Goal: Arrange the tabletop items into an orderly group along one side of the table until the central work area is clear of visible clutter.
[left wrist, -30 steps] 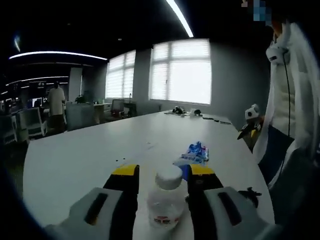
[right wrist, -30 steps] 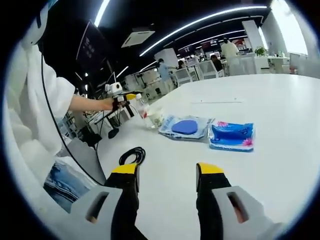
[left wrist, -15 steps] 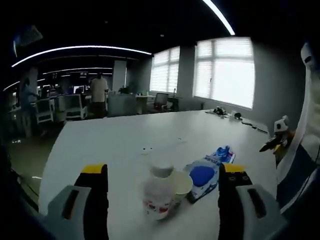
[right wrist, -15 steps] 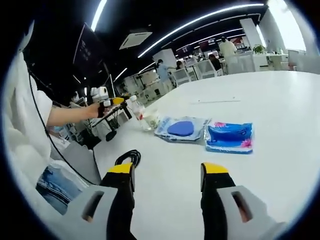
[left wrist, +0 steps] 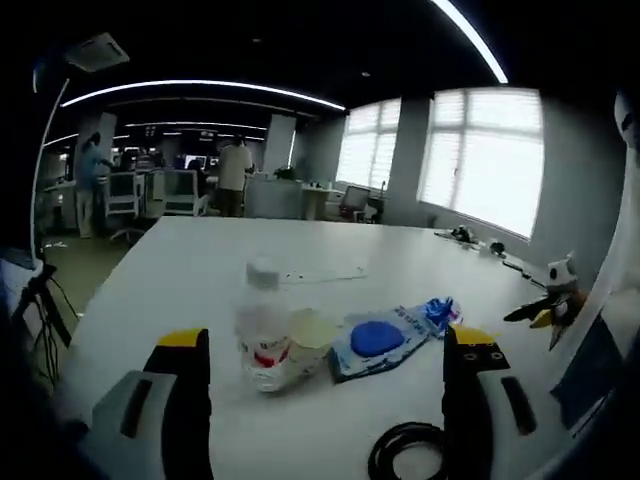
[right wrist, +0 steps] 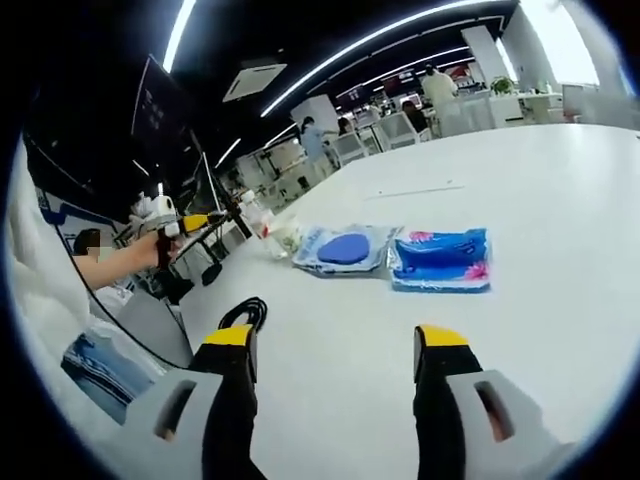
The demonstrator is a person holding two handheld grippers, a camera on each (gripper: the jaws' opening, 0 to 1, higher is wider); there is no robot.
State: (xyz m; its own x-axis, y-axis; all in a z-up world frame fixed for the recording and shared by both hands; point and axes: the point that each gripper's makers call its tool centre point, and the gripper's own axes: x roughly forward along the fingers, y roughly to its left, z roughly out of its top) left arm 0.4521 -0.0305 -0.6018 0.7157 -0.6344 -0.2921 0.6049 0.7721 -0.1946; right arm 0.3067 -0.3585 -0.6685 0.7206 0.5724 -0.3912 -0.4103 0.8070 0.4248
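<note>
left gripper [left wrist: 322,345]: jaws apart, nothing between
right gripper [right wrist: 335,340]: jaws apart, nothing between
water bottle [left wrist: 262,328]: upright on worktop [left wrist: 200,270], touching paper cup [left wrist: 310,330]
blue packet [right wrist: 440,260]: beside pouch [right wrist: 340,248]
black cable [left wrist: 405,452]: near edge

Beyond the white surface [left wrist: 200,270], bright blinded windows [left wrist: 485,160] line a grey wall, long ceiling light strips [right wrist: 380,45] run overhead, and people in white coats [left wrist: 235,170] stand among distant office chairs [right wrist: 405,128].
</note>
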